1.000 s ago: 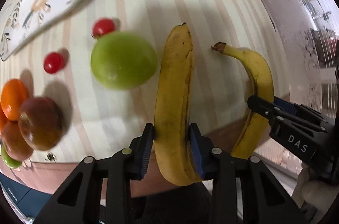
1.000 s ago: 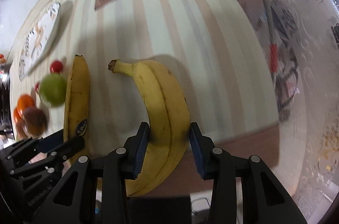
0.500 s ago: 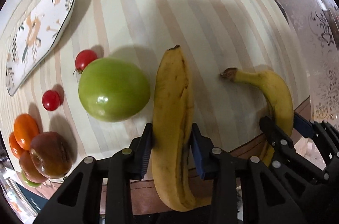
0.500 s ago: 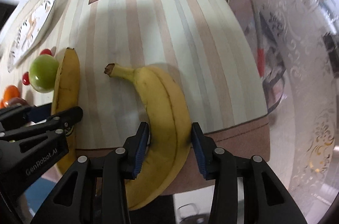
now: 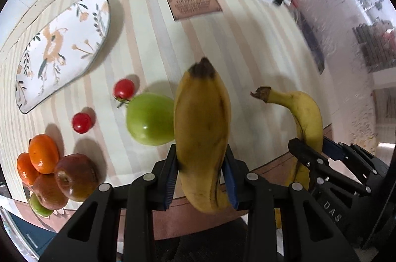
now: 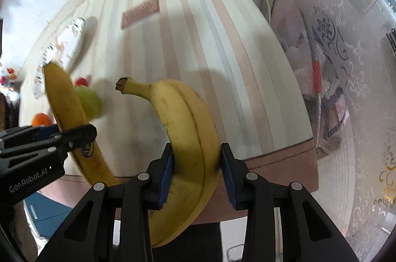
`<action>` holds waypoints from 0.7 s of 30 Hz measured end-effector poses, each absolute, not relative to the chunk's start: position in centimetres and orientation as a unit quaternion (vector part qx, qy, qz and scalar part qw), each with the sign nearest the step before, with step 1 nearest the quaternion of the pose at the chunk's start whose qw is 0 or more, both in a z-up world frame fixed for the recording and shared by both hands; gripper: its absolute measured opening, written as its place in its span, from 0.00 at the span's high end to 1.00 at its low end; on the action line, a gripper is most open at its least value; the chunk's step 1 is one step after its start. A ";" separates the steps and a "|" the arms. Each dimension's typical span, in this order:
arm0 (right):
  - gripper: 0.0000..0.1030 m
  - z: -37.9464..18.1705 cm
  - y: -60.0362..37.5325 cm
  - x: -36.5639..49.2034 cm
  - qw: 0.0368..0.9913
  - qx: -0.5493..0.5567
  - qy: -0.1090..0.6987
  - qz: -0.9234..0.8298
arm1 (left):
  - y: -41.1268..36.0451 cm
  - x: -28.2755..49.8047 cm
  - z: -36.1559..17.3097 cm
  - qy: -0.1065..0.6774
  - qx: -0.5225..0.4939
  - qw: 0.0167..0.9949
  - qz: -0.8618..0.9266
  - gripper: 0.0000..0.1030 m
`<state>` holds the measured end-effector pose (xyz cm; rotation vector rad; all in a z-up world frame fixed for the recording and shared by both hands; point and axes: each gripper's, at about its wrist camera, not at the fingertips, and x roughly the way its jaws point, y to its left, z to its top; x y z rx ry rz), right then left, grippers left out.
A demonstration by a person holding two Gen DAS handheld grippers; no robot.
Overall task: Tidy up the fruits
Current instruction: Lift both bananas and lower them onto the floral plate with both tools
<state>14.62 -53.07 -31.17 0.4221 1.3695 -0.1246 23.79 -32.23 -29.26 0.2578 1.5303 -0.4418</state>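
Left gripper (image 5: 201, 172) clamped on a spotted banana (image 5: 201, 128), blue pads pressed to both its sides; fruit held clear above the striped table (image 5: 235, 59), just right of the green apple (image 5: 149, 118). Right gripper (image 6: 196, 170) closed on a second banana (image 6: 188, 128), stem end pointing toward the apple. Two cherry tomatoes (image 5: 123, 88) lie left of the apple; floral plate (image 5: 64, 46) beyond them. Pile of oranges and apples (image 5: 53, 172) at table's near-left corner.
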 end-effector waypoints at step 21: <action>0.62 -20.8 -43.6 32.4 0.810 0.182 0.556 0.024 | -19.7 38.2 -17.8 0.626 -0.020 0.761 -0.173 0.71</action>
